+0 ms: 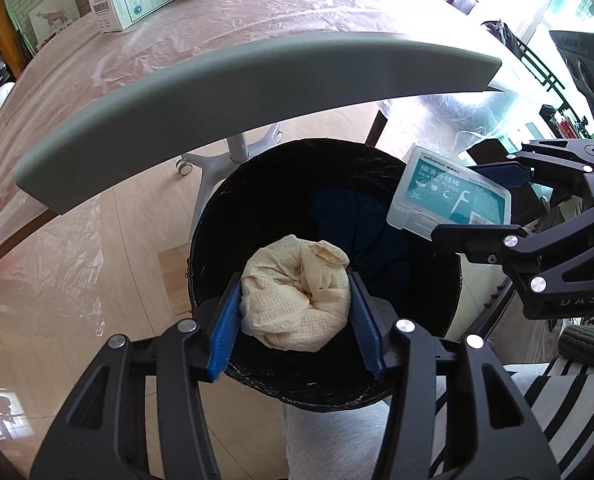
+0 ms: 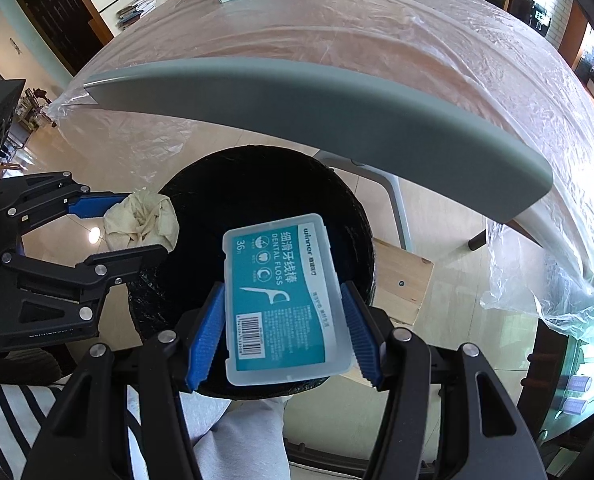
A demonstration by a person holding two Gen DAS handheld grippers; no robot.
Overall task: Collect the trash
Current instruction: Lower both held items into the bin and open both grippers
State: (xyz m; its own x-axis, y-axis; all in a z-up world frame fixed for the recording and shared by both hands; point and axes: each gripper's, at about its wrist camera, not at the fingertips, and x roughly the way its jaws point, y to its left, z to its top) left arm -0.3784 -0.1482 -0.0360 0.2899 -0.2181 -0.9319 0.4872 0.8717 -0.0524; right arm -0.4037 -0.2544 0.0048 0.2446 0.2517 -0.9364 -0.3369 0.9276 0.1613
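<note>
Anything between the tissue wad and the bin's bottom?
Nothing visible: in the left wrist view the wad, clamped in the left gripper, hangs over the bin's dark, open inside.

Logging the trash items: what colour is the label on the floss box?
Teal with white print, on the clear floss box; right wrist view shows it best.

Each gripper, the left gripper [image 1: 295,320] and the right gripper [image 2: 283,332], is built of matte black skeletal linkage arms with triangular cut-outs, joined by round silver pivot screws. The fingers [image 1: 225,330] carry bright blue ribbed pads. The person wears pale grey trousers [image 2: 241,436] and a black-and-white striped top [image 2: 13,416].
</note>
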